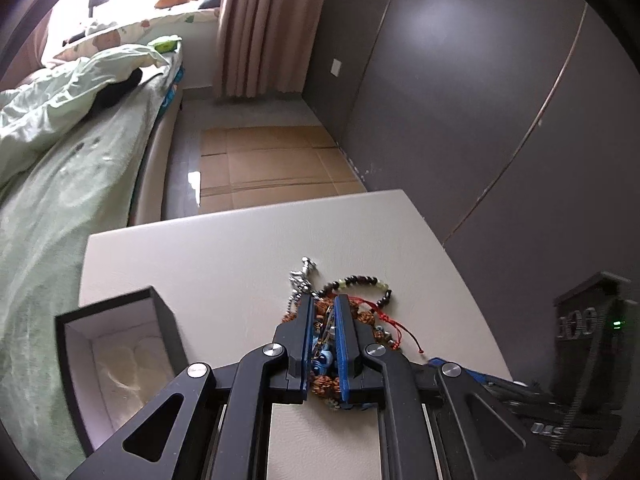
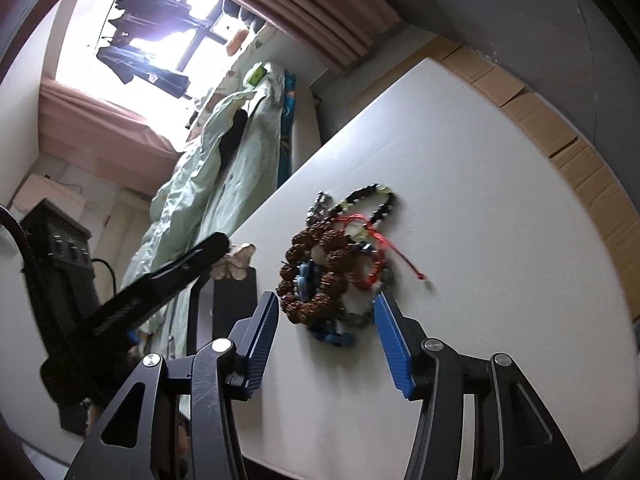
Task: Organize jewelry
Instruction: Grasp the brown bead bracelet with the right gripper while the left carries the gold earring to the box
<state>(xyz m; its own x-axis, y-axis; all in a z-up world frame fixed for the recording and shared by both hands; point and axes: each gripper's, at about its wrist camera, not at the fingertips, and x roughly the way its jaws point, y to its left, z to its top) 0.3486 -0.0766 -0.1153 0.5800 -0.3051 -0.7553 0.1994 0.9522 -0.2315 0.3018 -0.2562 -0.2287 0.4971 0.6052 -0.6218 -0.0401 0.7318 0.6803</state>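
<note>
In the left wrist view, the left gripper (image 1: 323,304) is being held over a white table (image 1: 208,256), its blue-padded fingers (image 1: 342,344) drawn narrow. Something small and pale is being pinched between the pads; what it is cannot be told from here. Beneath and beyond the fingers a jewelry pile (image 1: 340,304) is lying on the table: a dark bead bracelet (image 1: 362,282) with pale green beads at the far side, a silver chain (image 1: 300,280) to its left, a red cord (image 1: 394,326) trailing to the right, brown seed beads (image 1: 324,382) and blue beads (image 1: 322,362) showing between the fingers. A black box (image 1: 116,360) with a white lining is standing open at the left, near the pile but apart from it. A bed (image 1: 72,152) is being seen beyond the table, and cardboard (image 1: 272,164) is lying on the floor.

In the right wrist view, the right gripper (image 2: 326,300) is being held with its fingers (image 2: 394,344) spread wide, holding nothing, just short of the pile (image 2: 332,264). The seed beads (image 2: 312,248) are lying in a ring at the pile's centre, the bracelet (image 2: 372,196) at its far side, the cord (image 2: 376,236) to the right, the blue beads (image 2: 334,336) at the near edge. At the left, the left gripper (image 2: 230,250) is being shown raised clear of the pile, with a pale butterfly piece (image 2: 238,266) gripped at its tip. The box (image 2: 236,300) is standing behind it.
</note>
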